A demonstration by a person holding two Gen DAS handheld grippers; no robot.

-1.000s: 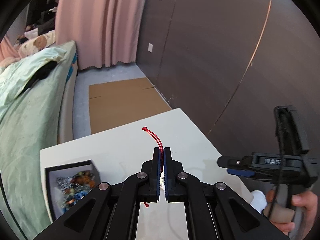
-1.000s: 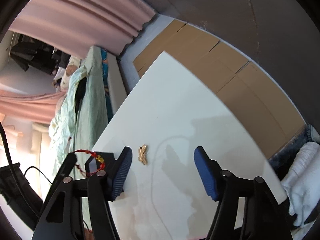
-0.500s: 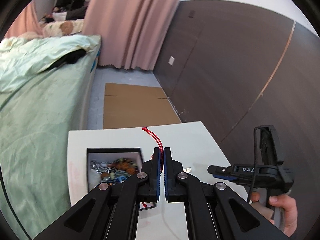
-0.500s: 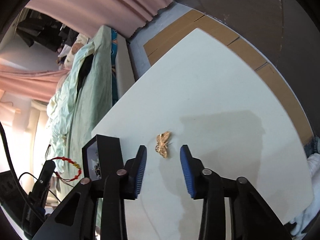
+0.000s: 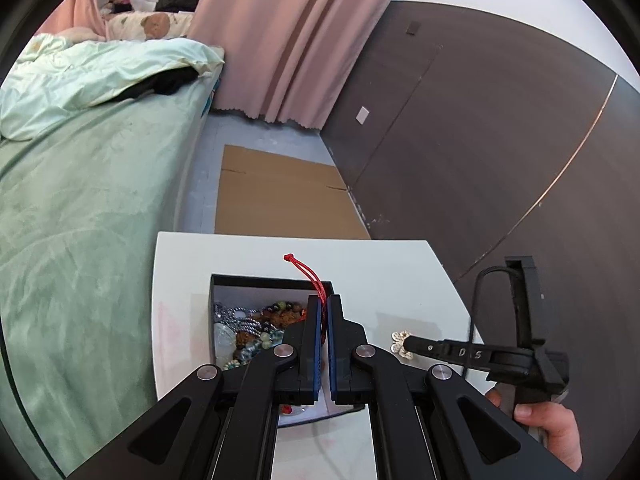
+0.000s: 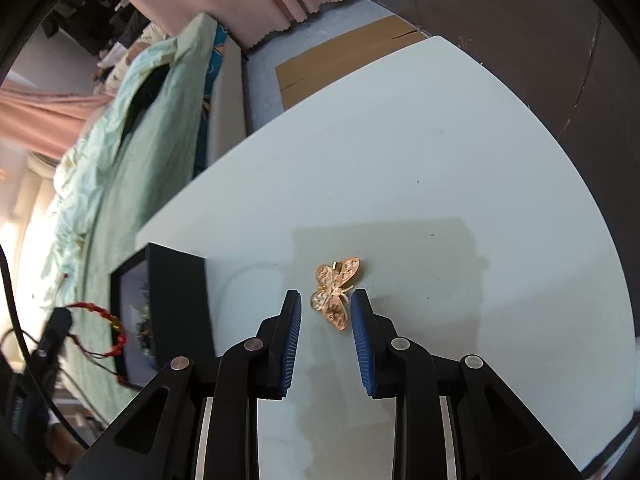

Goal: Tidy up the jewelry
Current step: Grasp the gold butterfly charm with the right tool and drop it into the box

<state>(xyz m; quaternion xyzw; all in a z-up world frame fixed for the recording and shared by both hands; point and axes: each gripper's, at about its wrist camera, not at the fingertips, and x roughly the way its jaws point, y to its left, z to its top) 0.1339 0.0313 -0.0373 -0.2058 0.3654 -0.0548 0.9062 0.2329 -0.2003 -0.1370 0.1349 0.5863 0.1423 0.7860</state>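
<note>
My left gripper (image 5: 324, 300) is shut on a red cord bracelet (image 5: 305, 271), whose knotted end sticks up past the fingertips. It hangs over the open black jewelry box (image 5: 272, 280), which holds several beaded pieces. A gold butterfly brooch (image 6: 340, 276) lies flat on the white table (image 6: 440, 160). My right gripper (image 6: 326, 296) points down at it with the jaws closing, one blue pad on either side of the brooch and a gap still showing on the left. In the right wrist view the box (image 6: 176, 300) stands left of the brooch, and the bracelet (image 6: 108, 320) dangles from the left gripper (image 6: 56, 328).
A bed with a pale green cover (image 5: 80, 200) runs close along the table's left side. Flat cardboard (image 5: 280, 200) lies on the floor beyond the table, below pink curtains (image 5: 288, 40). A dark panelled wall (image 5: 500, 140) stands at the right. A person's hand (image 5: 552, 432) holds the right gripper.
The right jaws have narrowed and come down around the butterfly brooch. The left gripper, still shut on the red bracelet, has moved across until it is over the black box.
</note>
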